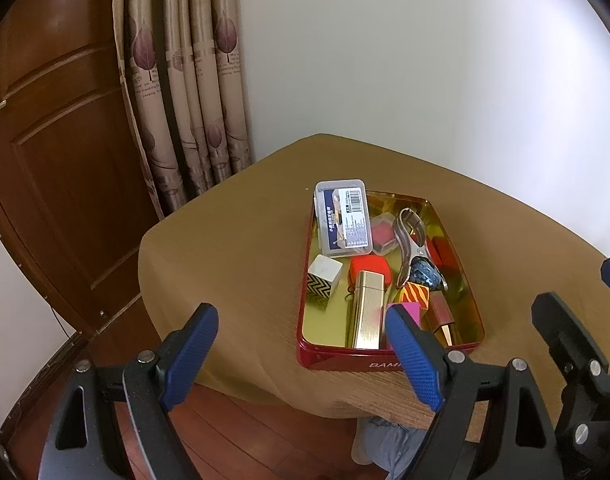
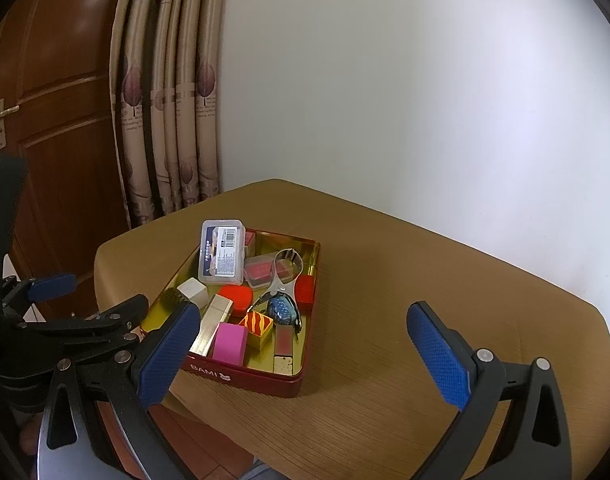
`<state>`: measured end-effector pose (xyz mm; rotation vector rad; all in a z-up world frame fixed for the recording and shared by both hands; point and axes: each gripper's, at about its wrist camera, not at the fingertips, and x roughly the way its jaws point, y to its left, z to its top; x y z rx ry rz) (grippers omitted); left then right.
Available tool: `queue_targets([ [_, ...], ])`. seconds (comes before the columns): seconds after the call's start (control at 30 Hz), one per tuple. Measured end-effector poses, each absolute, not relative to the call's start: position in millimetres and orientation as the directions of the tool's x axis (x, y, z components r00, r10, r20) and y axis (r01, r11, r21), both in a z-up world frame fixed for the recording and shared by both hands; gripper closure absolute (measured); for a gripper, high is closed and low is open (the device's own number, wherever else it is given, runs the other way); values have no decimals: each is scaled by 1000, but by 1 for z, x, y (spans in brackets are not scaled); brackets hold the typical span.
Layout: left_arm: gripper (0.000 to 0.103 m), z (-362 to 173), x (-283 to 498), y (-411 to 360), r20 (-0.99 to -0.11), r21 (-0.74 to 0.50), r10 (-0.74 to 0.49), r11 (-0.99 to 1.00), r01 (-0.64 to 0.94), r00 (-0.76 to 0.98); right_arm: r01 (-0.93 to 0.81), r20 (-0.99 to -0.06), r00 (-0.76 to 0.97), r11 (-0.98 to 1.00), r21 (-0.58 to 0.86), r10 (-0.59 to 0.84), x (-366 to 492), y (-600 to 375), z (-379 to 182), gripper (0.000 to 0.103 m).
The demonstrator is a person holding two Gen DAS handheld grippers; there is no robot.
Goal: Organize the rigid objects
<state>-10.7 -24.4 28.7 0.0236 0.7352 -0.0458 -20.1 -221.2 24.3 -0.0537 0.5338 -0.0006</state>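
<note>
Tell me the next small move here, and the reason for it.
Probably bring the right gripper forward over the red tin toward the clear plastic case. Both grippers are open and empty, short of the tin, and the case lies on top of the other pieces, propped on the tin's far corner.

The left gripper (image 1: 303, 354) has two black plastic fingers with triangular cut-outs, and each finger carries a blue pad (image 1: 413, 358) with a fine diamond texture. Round silver screws (image 1: 454, 357) sit at the joints of its frame. The right gripper (image 2: 305, 354) has the same build: black arms, blue textured pads (image 2: 439, 354) and silver screw heads (image 2: 484, 355).
</note>
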Motion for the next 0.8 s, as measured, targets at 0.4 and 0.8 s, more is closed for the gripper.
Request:
queue_targets([
  [0.4, 15, 29, -16, -24, -625, -12, -56, 998, 63, 779, -10, -508, 861, 999, -49, -16, -22, -223, 25, 1],
  [0.8, 14, 28, -13, -25, -642, -14, -63, 997, 70, 764, -12, -499, 867, 999, -47, -13, -23, -224, 32, 1],
])
